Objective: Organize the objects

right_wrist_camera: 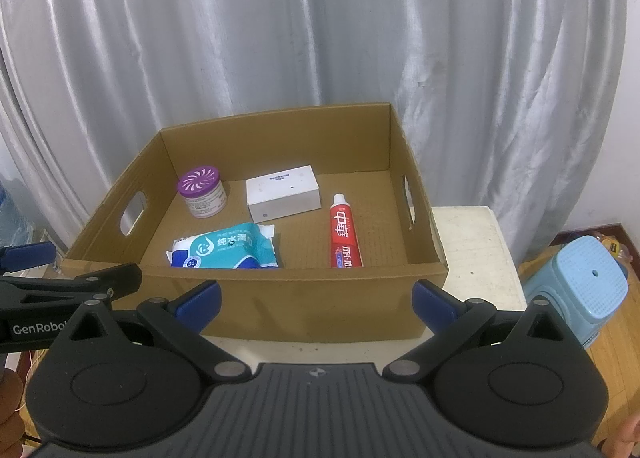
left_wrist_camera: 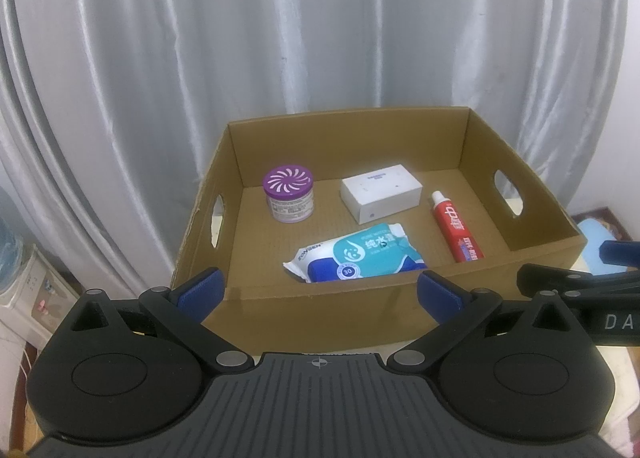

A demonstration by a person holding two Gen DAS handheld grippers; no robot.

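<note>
A brown cardboard box (left_wrist_camera: 320,310) (right_wrist_camera: 304,302) with handle holes sits in front of both grippers. Inside it lie a purple-lidded round jar (left_wrist_camera: 289,194) (right_wrist_camera: 201,191) at the back left, a white carton (left_wrist_camera: 381,193) (right_wrist_camera: 283,192) at the back middle, a red toothpaste tube (left_wrist_camera: 457,227) (right_wrist_camera: 345,233) on the right, and a teal wet-wipes pack (left_wrist_camera: 358,254) (right_wrist_camera: 226,247) near the front wall. My left gripper (left_wrist_camera: 320,290) hangs open before the box's front wall, holding nothing. My right gripper (right_wrist_camera: 317,300) is open too, level with the same wall.
Grey curtains (left_wrist_camera: 280,38) hang behind the box. The box rests on a pale table (right_wrist_camera: 472,254). A light blue stool (right_wrist_camera: 580,286) stands on the wooden floor at the right. A white appliance (left_wrist_camera: 28,290) sits low at the left.
</note>
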